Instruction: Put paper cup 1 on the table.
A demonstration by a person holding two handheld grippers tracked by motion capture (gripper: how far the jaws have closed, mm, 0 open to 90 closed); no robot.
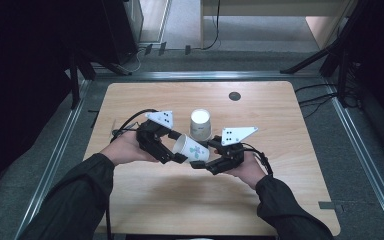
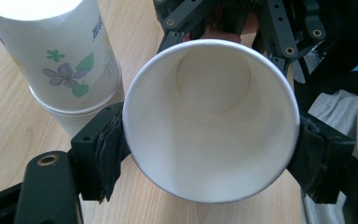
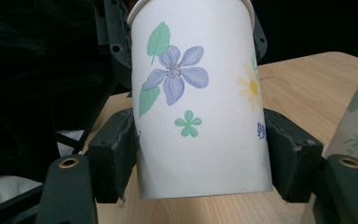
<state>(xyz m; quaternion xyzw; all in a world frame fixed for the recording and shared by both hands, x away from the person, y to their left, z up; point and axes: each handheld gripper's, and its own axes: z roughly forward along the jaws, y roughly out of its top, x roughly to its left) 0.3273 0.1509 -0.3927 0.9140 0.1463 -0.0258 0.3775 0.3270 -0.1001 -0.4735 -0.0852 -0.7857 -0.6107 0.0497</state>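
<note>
- Pale wood worktop (image 1: 145,200) carries a stack of flowered paper cups (image 1: 200,125), upside down, just behind both grippers.
- One paper cup (image 1: 192,149) lies sideways between the grippers, apparently lifted clear of the wood, though the high view is too small to be sure.
- Left hand-held gripper (image 1: 179,158) is clamped across the rim; right hand-held gripper (image 1: 196,164) pinches the wall near the base.
- Thin paper: light, easily crushed, a bit slick. Grip gently near the stiffer rolled rim or base.
- Left gripper view looks into the empty inside; right gripper view gives the printed blue flower (image 3: 176,72).
</note>
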